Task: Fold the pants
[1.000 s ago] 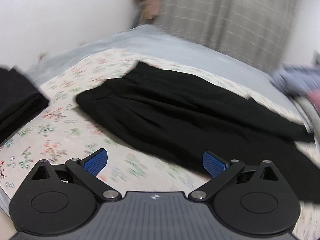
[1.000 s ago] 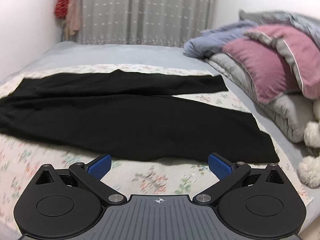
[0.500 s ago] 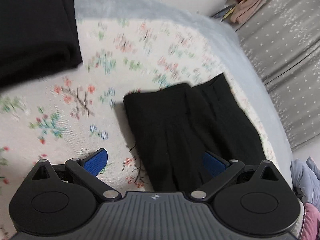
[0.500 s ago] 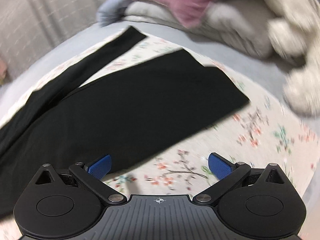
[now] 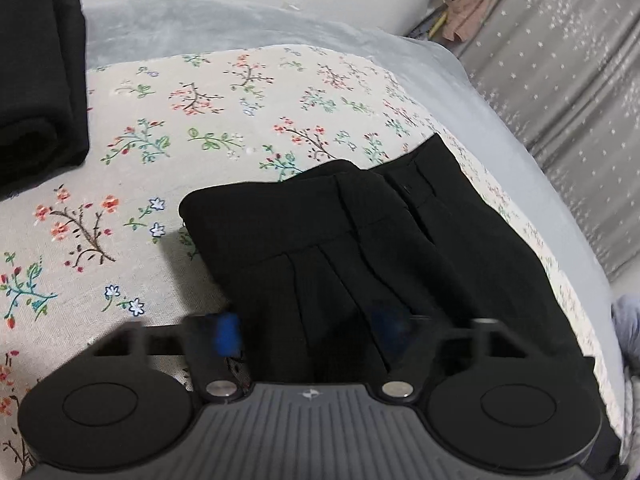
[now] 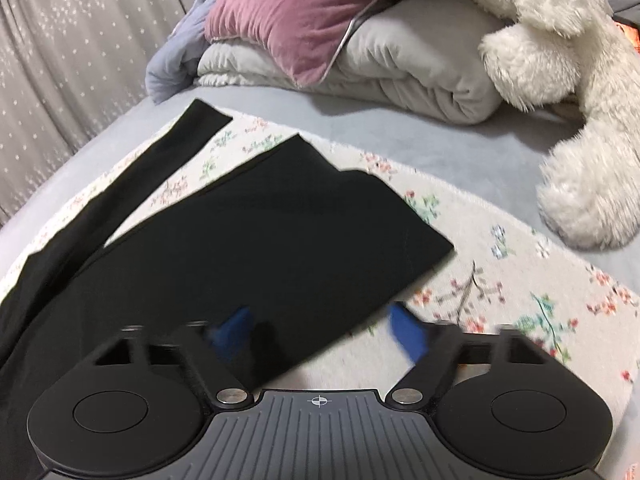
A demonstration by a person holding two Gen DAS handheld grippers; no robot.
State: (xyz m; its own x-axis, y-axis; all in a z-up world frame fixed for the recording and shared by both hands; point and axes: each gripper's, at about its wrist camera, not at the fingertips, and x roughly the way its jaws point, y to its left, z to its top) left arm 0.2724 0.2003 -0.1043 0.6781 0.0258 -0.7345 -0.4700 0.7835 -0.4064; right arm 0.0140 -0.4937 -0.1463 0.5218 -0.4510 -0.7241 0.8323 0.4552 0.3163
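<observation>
1. Left wrist view: black pants [image 5: 360,240] are lying on the floral sheet [image 5: 180,128] of the bed, waistband end at frame centre, pleats running down toward the lens. Left tool [image 5: 308,330] is hovering low at bottom centre w/ fingers spread. The blue pads are blurred, so the tool seems to be in motion. Left pad [image 5: 226,334] is sitting at the waist's near edge, right pad over the cloth; no fabric is being pinched.

2. A stack of folded black clothes [image 5: 36,80] is resting upper left, well apart from the pants.

3. Right wrist view: the two legs are lying splayed, narrow far leg [image 6: 132,184] running to upper left, wide near leg [image 6: 260,252] filling the centre w/ its hem corner pointing right. Right tool [image 6: 320,334] is spread at bottom centre, pads blurred, straddling the near leg's lower edge, gripping nothing.

4. Pillow [image 6: 288,20], duvet and white plush toy [image 6: 568,80] are sitting across the top, plush close to the hem on the right.

5. Risks, as I judge them:
   - Pinching one layer only, so the waist peels apart when lifted.
   - Uneven lift btwn both tools, so the legs are landing skewed.
   - Catching sheet along w/ cloth, since the pads are so low.
   - Swinging the hem into the plush.

6. Pose: both tools are tilting forward and down at the bed, left at the waist end, right at the hem end.
</observation>
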